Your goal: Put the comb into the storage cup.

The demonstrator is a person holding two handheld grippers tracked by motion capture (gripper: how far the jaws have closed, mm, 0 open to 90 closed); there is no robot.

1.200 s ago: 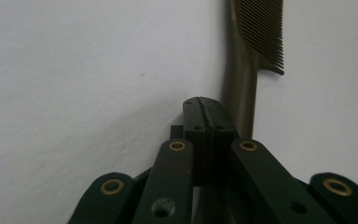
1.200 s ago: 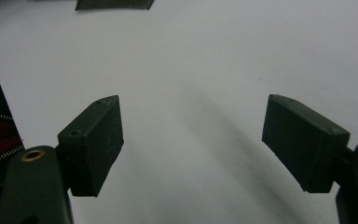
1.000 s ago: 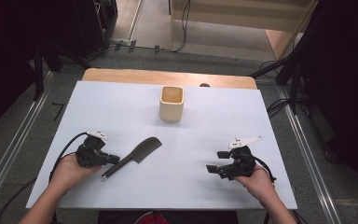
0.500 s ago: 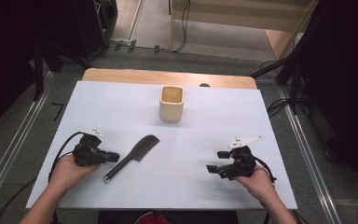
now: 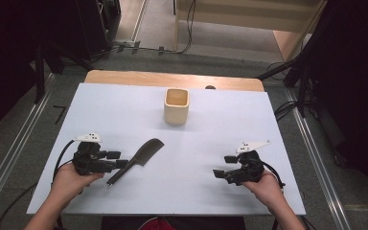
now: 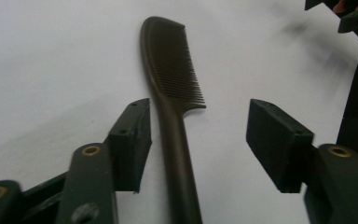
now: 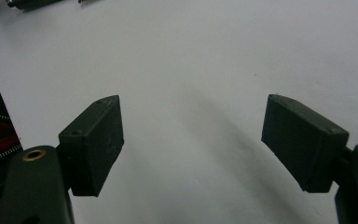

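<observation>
With my left gripper (image 6: 198,140) just opened wide around the comb's (image 6: 170,88) handle and not touching it, the comb lies flat on the table (image 5: 124,105), short of the cup (image 5: 176,106). I'd draw straight back without nudging it. My right gripper (image 7: 193,144) rests wide open, empty.

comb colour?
Dark brown, nearly black comb; clearest in the left gripper view.

Your comb (image 5: 139,159) is dark brown, your cup (image 5: 176,106) pale beige, the table (image 5: 211,143) plain white with a tan wood edge, both grippers' pads (image 7: 93,149) black.
</observation>
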